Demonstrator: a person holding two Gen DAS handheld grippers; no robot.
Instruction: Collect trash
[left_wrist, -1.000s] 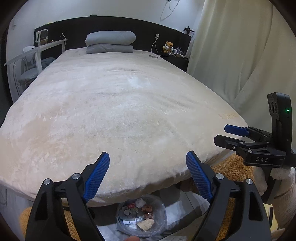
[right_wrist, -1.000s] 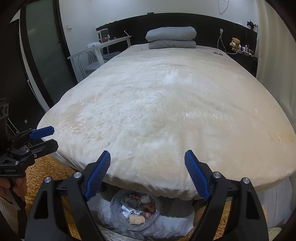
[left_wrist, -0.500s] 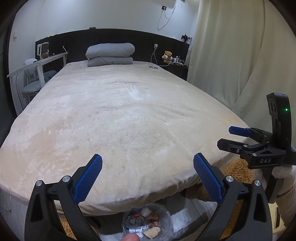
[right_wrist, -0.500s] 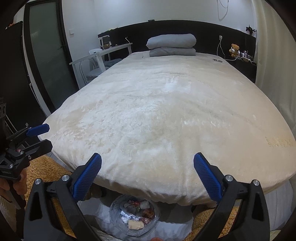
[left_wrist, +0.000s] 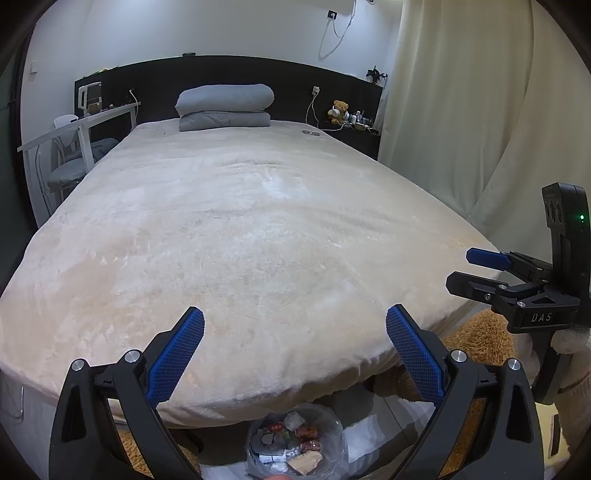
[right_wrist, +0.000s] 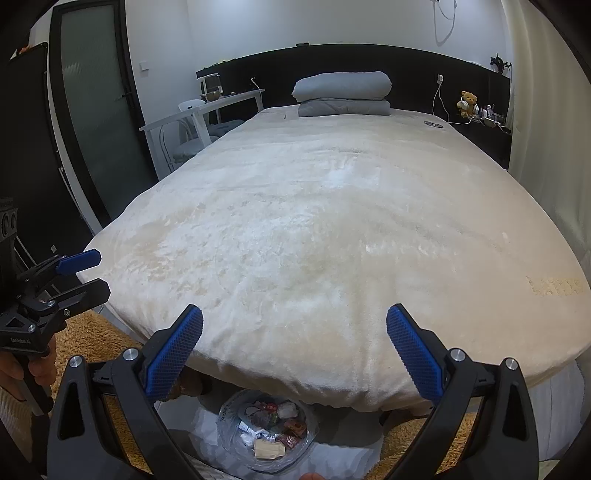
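A clear plastic bag of trash (left_wrist: 293, 441) holding wrappers and crumpled scraps sits on the floor at the foot of the bed, low in both views, and shows in the right wrist view (right_wrist: 267, 430). My left gripper (left_wrist: 295, 350) is open and empty above it, over the bed's edge. My right gripper (right_wrist: 294, 349) is open and empty too. Each gripper shows in the other's view, the right one (left_wrist: 480, 269) at the right, the left one (right_wrist: 85, 273) at the left. No loose trash shows on the cream blanket (left_wrist: 240, 229).
The large bed (right_wrist: 332, 221) fills the scene, with folded grey bedding (left_wrist: 225, 107) at its head. A white desk and chair (left_wrist: 74, 136) stand left, curtains (left_wrist: 461, 110) right, a dark door (right_wrist: 96, 129) far left. A shaggy orange rug (right_wrist: 85, 343) lies around the bed's foot.
Both grippers have risen and tilted up, so the headboard and wall show more. Both stay open and empty. The trash bag stays in place.
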